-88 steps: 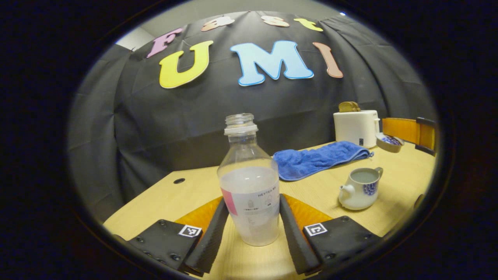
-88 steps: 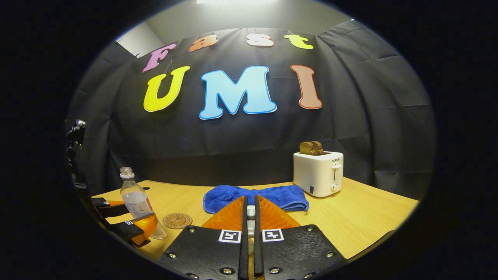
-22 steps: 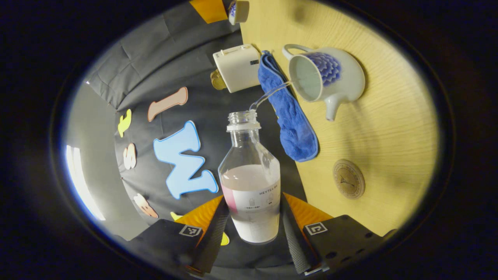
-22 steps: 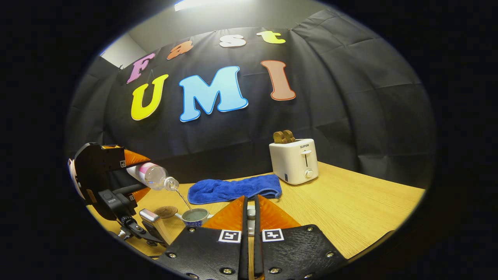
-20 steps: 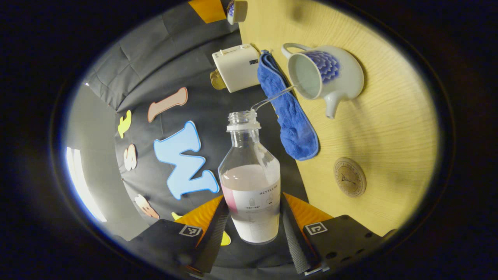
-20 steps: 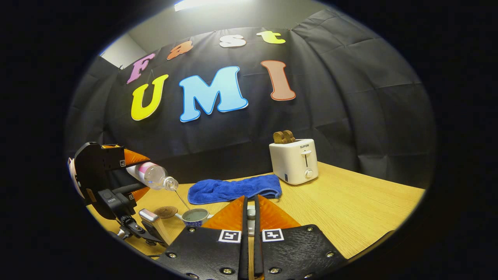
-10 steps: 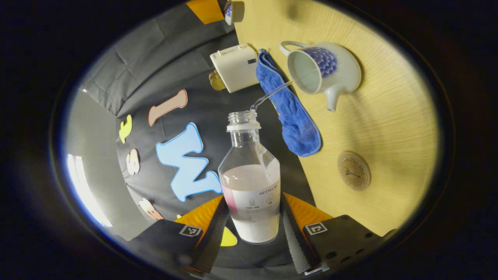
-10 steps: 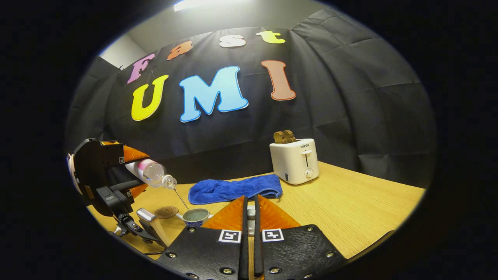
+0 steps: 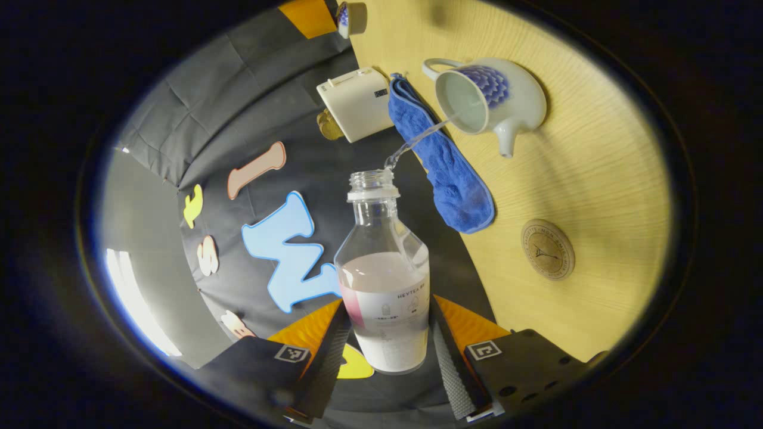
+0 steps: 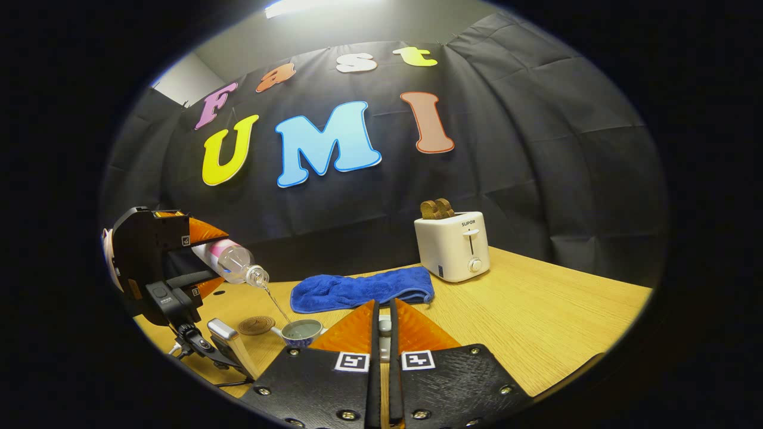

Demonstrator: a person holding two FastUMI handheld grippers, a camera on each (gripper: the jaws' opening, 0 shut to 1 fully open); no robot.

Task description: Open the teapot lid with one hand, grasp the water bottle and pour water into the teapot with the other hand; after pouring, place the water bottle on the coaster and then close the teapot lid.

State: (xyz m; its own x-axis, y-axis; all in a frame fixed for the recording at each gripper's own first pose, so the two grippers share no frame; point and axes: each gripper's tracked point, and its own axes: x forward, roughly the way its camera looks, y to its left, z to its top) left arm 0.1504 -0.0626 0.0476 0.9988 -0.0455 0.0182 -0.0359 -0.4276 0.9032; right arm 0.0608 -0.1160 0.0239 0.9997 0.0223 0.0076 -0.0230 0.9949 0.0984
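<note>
Your left gripper (image 9: pixel 381 342) clamps the bottle (image 9: pixel 383 286) tipped over the open teapot (image 9: pixel 486 98) so the stream lands inside, while your right gripper (image 10: pixel 384 325), pinched on the lid (image 10: pixel 385 325), holds it clear beside the teapot.

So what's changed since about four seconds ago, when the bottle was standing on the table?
The left gripper has lifted the water bottle off the table, tipped it, and a stream now runs into the open teapot. The grip on the bottle, the right gripper with the lid, and the coaster are unchanged.
</note>
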